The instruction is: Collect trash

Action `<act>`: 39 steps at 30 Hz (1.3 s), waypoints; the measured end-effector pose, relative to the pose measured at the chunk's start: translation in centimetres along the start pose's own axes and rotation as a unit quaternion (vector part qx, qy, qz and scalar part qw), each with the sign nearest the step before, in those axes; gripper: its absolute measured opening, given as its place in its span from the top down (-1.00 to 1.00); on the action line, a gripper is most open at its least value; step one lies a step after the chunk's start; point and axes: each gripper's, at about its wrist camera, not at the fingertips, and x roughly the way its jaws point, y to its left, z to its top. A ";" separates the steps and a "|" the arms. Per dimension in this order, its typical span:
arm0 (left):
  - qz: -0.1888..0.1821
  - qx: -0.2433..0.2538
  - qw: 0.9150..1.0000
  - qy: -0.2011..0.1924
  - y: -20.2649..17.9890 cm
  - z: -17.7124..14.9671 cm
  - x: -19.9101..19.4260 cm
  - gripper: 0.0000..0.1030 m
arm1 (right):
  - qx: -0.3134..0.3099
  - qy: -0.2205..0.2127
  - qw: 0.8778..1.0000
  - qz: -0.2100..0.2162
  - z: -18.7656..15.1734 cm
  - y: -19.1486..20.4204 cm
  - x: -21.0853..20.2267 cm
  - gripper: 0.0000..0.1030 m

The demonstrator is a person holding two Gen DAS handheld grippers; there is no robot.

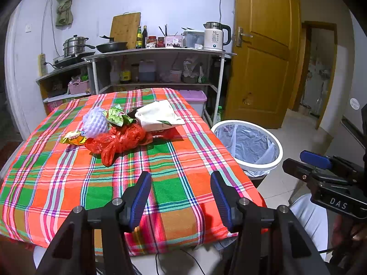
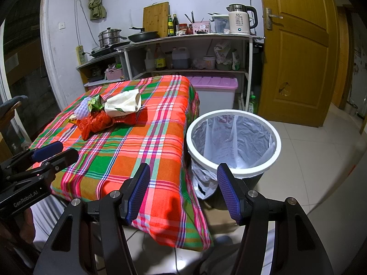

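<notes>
A heap of trash lies on the plaid tablecloth point(image 1: 160, 183): a red plastic bag point(image 1: 119, 141), a white foam fruit net point(image 1: 95, 122), a green leafy wrapper point(image 1: 117, 115), a yellow snack wrapper point(image 1: 73, 137) and a white paper bag point(image 1: 158, 115). The heap also shows in the right wrist view, with the red bag point(image 2: 95, 123) in front. A white-rimmed bin point(image 1: 247, 145) with a clear liner stands right of the table, also in the right wrist view point(image 2: 232, 141). My left gripper point(image 1: 181, 181) is open and empty above the table's near edge. My right gripper point(image 2: 183, 176) is open and empty near the table corner and bin.
Kitchen shelves point(image 1: 156, 52) with pans, bottles and a kettle point(image 1: 215, 36) stand behind the table. A purple-lidded storage box point(image 2: 213, 87) sits by the shelves. A wooden door point(image 1: 263, 52) stands at the right, over tiled floor point(image 2: 321, 160).
</notes>
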 end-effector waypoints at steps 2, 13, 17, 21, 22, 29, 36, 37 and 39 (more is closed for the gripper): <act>0.000 -0.001 1.000 0.000 0.0 0.0 0.0 -0.03 | 0.000 0.000 1.000 0.000 0.0 0.0 0.0 -0.19; -0.001 -0.001 1.000 0.001 0.0 0.0 -0.1 -0.03 | -0.001 0.000 1.000 0.000 0.0 0.1 0.0 -0.19; -0.001 -0.002 1.000 0.001 0.2 0.0 0.2 -0.03 | 0.000 0.000 1.000 -0.001 0.1 0.2 0.0 -0.19; -0.001 -0.002 1.000 0.001 0.3 0.0 0.2 -0.03 | -0.001 0.001 1.000 0.000 0.1 0.2 0.1 -0.19; -0.001 -0.002 1.000 0.001 0.3 0.0 0.2 -0.03 | -0.001 0.001 1.000 -0.001 0.1 0.2 0.1 -0.19; -0.008 -0.009 1.000 0.004 0.5 0.0 0.2 -0.03 | -0.002 0.002 1.000 0.000 0.5 0.1 0.2 -0.19; -0.012 -0.015 1.000 0.008 0.8 -0.1 1.0 -0.03 | -0.002 0.005 1.000 0.000 -0.2 0.4 0.7 -0.19; -0.011 -0.015 1.000 0.009 0.8 -0.1 1.0 -0.03 | -0.002 0.006 1.000 0.000 -0.1 0.3 0.9 -0.19; -0.012 -0.017 1.000 0.009 0.8 -0.2 1.1 -0.03 | -0.002 0.007 1.000 0.000 0.6 0.6 1.4 -0.19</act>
